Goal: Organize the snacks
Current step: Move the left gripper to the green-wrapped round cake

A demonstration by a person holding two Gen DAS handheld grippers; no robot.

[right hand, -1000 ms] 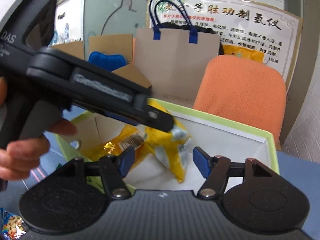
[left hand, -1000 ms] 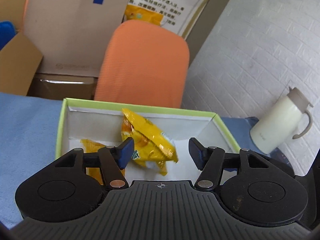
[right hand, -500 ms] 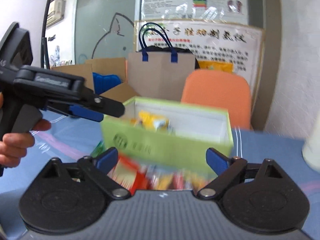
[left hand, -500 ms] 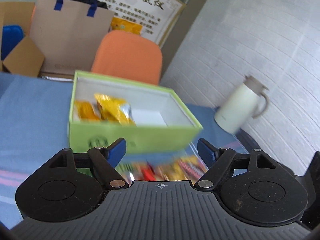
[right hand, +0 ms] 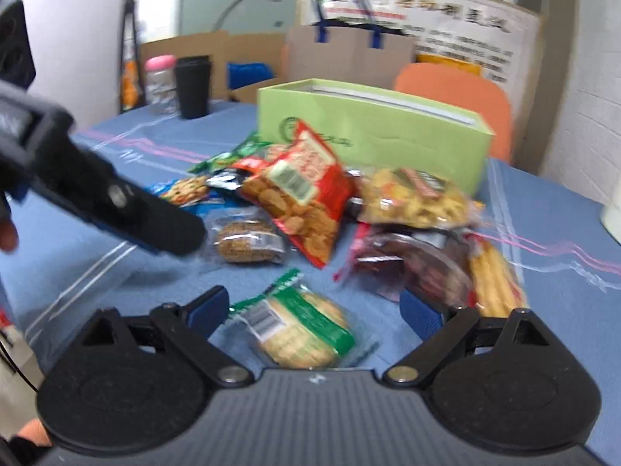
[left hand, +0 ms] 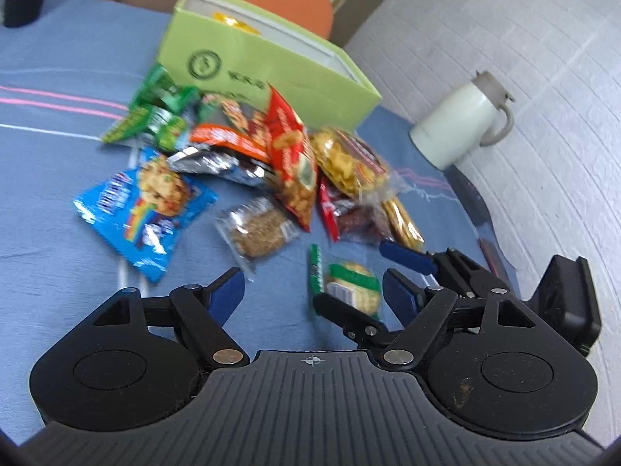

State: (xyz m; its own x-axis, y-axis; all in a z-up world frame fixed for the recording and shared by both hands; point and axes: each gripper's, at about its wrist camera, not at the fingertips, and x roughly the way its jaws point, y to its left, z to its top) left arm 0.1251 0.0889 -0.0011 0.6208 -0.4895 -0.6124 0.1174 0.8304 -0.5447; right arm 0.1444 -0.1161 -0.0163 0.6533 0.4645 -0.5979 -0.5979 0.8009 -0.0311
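In the left wrist view, the left gripper (left hand: 312, 291) stood with its blue-padded jaws spread wide and nothing between them, only bare blue tablecloth (left hand: 46, 202) ahead. The nearest snack to it was the small clear-wrapped round oat cake (left hand: 258, 229), lying apart from the pile just beyond the jaws. It would likely be light, with a crinkly, slippery film and a crumbly cake inside, so the safer hold looked to be across the flat wrapper seam at an end, not on the cake. Behind it lay the blue foil cookie bag (left hand: 143, 206), the red puffed cracker bag (left hand: 291, 155) and the green foil packets (left hand: 155, 116), heaped against the lime-green cardboard box (left hand: 271, 70), which stood open with a yellow pack just visible inside. A cream insulated jug (left hand: 462, 124) stood well apart near the wall.

In the right wrist view, the right gripper (right hand: 314, 308) was likewise wide open and empty-handed — yet the green-and-clear packet of pale round crackers (right hand: 299, 326) lay on the cloth right between its jaws, touched by neither pad. The packet looked light and brittle in its contents; a gentle pinch across its width, or on the green crimped end, seemed best. To its right sat the clear bag of dark red dates (right hand: 419, 268) and the yellow stick biscuits (right hand: 493, 275) — both soft, loose bags. The image was blurred, so the print on the wrappers could not be read.
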